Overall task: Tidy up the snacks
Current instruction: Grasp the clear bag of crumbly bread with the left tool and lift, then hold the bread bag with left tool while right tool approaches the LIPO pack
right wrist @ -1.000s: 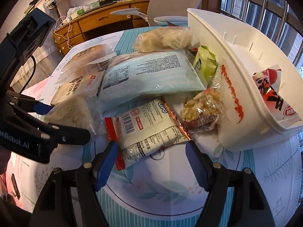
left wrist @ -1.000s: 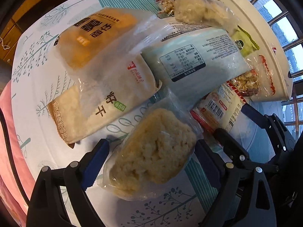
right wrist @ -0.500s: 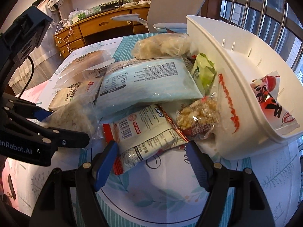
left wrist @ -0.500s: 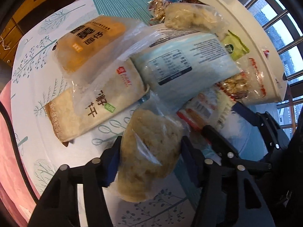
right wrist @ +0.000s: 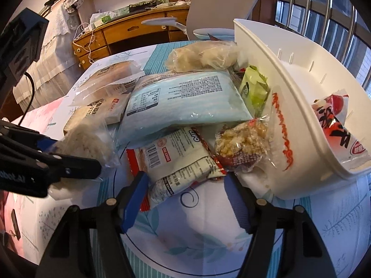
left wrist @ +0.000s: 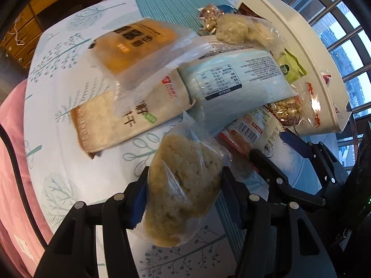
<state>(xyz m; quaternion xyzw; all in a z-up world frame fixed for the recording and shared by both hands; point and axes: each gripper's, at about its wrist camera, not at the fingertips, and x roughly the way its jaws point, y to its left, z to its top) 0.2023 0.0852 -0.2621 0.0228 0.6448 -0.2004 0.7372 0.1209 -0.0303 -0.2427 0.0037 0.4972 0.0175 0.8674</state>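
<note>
1. Step in hand: pick-up of one snack. Left claw (left wrist: 183, 185) clamped on a clear bag of pale crumbly rice cake (left wrist: 183, 180); both pads press its sides. The bag's lower end hangs toward the camera, seemingly clear of the surface (left wrist: 58, 139), though contact is hard to judge.
2. Right claw (right wrist: 185, 185) stands ajar, jaws just closing in, gripping nothing. The red-edged white packet (right wrist: 176, 159) lies between and just ahead of its tips; the pads do not seem to press it.
3. Ahead of the right claw: a pale blue pack (right wrist: 183, 106) atop the pile; ahead and right, the white plastic basket (right wrist: 289, 97), tilted, holding one red-and-white packet (right wrist: 338, 129).
4. Next move, as I judge: carry the rice cake over the pile to the basket and let go; the loose film may slip, so keep the grip firm.
5. Hard to read: the basket's far end is cut off; what lies under the blue pack is hidden; the label print is too small to read.
</note>
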